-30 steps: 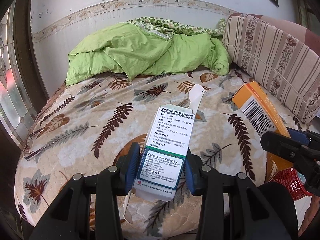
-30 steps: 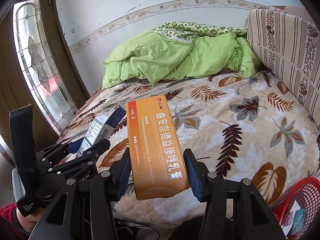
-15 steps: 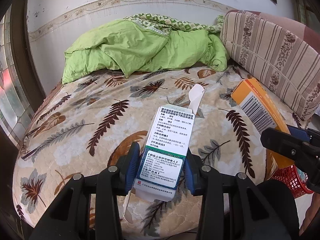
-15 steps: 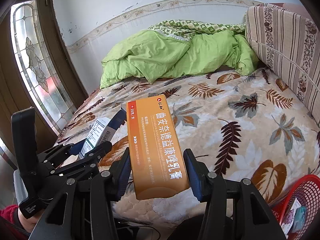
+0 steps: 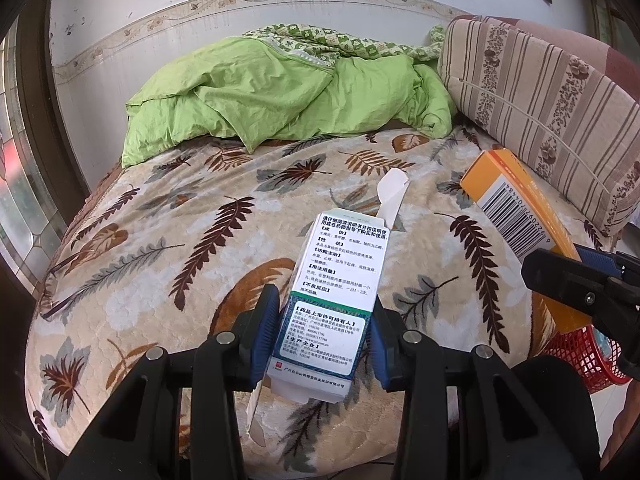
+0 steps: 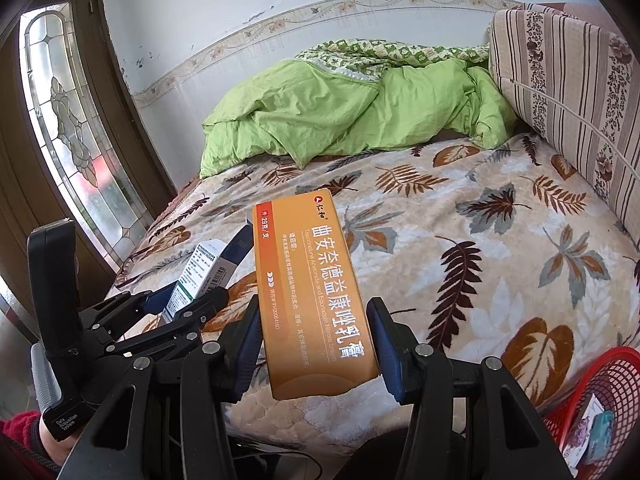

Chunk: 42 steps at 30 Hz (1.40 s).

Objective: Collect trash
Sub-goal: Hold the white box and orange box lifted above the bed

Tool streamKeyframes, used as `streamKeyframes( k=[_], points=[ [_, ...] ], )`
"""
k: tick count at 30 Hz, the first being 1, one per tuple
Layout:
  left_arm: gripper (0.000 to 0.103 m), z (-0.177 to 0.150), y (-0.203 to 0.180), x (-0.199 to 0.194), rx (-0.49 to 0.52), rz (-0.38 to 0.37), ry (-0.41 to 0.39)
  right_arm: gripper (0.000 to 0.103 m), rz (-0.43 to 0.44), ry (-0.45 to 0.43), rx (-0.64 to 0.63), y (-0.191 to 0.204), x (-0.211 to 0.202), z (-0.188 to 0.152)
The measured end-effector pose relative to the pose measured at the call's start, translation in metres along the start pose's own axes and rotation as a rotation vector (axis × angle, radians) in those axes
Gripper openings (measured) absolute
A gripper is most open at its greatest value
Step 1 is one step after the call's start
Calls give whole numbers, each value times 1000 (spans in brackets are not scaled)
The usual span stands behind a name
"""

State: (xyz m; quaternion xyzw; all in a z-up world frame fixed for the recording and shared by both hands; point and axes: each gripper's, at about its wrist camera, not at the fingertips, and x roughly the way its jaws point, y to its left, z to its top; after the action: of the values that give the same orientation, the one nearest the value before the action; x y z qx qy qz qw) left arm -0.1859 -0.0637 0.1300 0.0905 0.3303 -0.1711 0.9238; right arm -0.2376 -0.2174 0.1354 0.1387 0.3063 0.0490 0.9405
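Boxes in hand: two pieces of trash were held up over the leaf-patterned plush bedspread (image 5: 168, 240), one in each gripper.
Left gripper (image 5: 322, 334): its blue pads were clamped on the long sides of a white and green printed cardboard medicine carton (image 5: 336, 280), near the carton's lower end.
Right gripper (image 6: 314, 340): its blue pads were clamped on the long sides of an orange rectangular cardboard ointment box (image 6: 310, 288), again low on the box.
Carton flaps: the white carton's far end flap stood open and a near flap hung loose below the pads, so it looked empty or nearly so.
Weight: both were judged light, thin card with little or nothing inside.
Stiffness: card of this kind would likely cave in across its broad faces; gripping by the narrow side walls, as here, seemed the firmer choice.
Slip: the orange box had a glossy face, so it was judged likelier to slide if the pads loosened.
Lever effect: each box stuck out well ahead of the pads, so a quick swing could tip it.
Destination: a red plastic mesh basket (image 6: 600, 392) sat low at the bed's right edge, already holding some wrappers.
Background: a crumpled green quilt (image 5: 280, 100) lay at the far end, well apart from both boxes.
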Motion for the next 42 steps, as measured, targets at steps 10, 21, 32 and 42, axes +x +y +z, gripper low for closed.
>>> streamKeyframes(
  k=[10,21,32,42],
  points=[
    [40,-1,-1,2,0,-1,2,55,0,-5,9,-2,-1,-2],
    [40,-2,-3,3,7,-4,6,55,2,-7,17,-5,-3,-1],
    [40,-3,-6,6,15,-9,13,55,5,-10,30,-8,-4,0],
    [40,2,-21,7,53,-46,17,55,-11,-28,65,-20,-14,0]
  ],
)
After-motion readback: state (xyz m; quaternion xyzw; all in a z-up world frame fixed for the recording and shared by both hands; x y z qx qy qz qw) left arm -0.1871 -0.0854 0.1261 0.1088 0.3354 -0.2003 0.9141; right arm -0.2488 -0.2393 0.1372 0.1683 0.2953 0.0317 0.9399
